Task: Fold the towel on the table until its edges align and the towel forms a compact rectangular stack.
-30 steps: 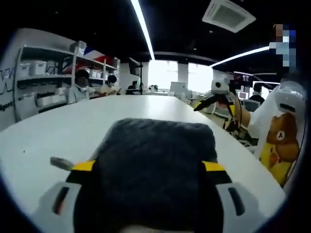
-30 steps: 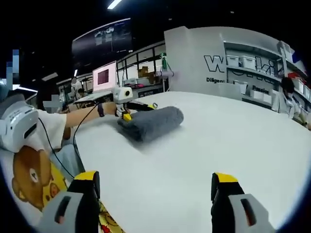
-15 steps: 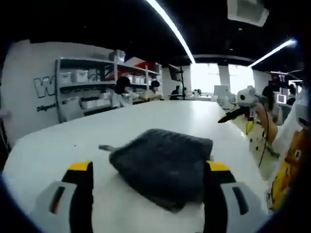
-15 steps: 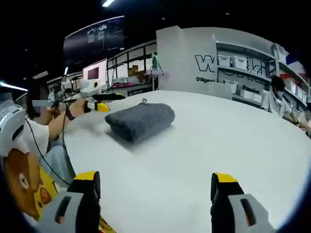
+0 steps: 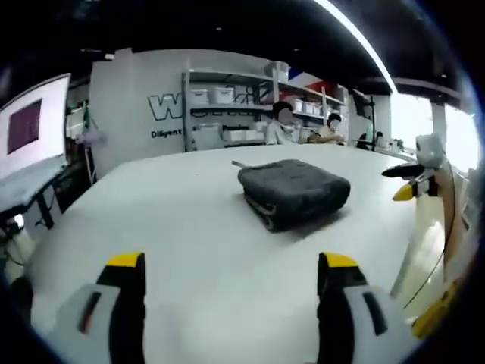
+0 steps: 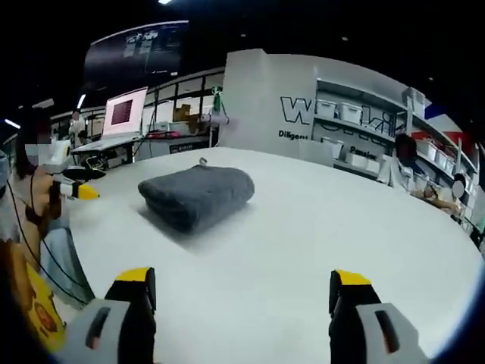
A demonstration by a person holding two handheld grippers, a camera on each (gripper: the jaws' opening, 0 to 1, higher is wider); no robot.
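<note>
Your left gripper [image 5: 231,284] has backed away from the dark grey folded terry towel [image 5: 294,191], which a second ago sat between its jaws; both jaws now stand wide with nothing in them. The right gripper [image 6: 241,299] is likewise spread and empty. The towel lies as a compact stack on the white table [image 6: 318,227], well apart from both tools (folding looks finished).

Two low fisheye views across one white table.

I see both cameras looking over the table [image 5: 151,227] from opposite sides, sharing the folded grey towel [image 5: 295,191] at mid-distance.
</note>
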